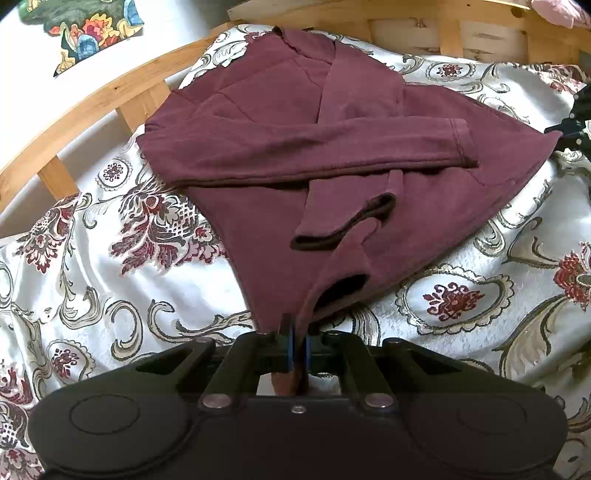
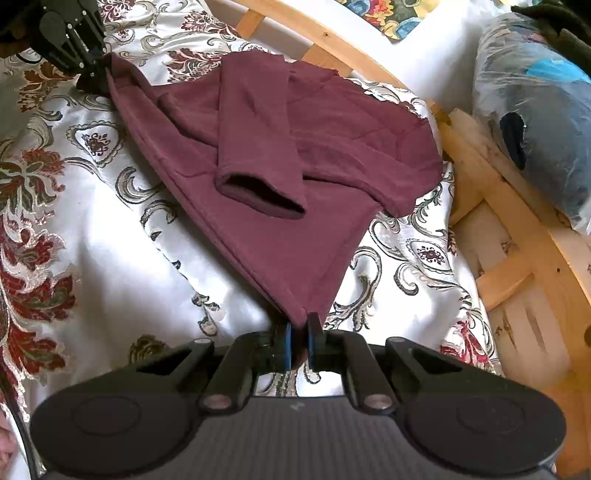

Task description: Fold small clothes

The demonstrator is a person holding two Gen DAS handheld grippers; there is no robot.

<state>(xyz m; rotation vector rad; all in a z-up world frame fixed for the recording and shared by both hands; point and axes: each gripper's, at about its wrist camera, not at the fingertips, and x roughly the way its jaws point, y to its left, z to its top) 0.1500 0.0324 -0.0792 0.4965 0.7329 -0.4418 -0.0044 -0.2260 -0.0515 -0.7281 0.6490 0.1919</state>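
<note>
A small maroon long-sleeved top (image 1: 280, 147) lies on a white bedspread with a floral print (image 1: 110, 266), both sleeves folded across its body. My left gripper (image 1: 297, 338) is shut on one bottom corner of the top, cloth pinched between its blue pads. In the right wrist view the same maroon top (image 2: 295, 155) stretches away from my right gripper (image 2: 300, 332), which is shut on the other bottom corner. The hem runs taut up to the left gripper (image 2: 88, 62) at the top left of that view. A sleeve cuff (image 2: 258, 195) gapes open on the body.
A curved wooden bed frame (image 1: 92, 99) borders the bedspread at the far side. A plastic bag of blue items (image 2: 535, 110) rests beyond the frame on the right. A colourful floral cloth (image 1: 85, 29) lies past the frame. Dark fabric (image 1: 576, 122) sits at the right edge.
</note>
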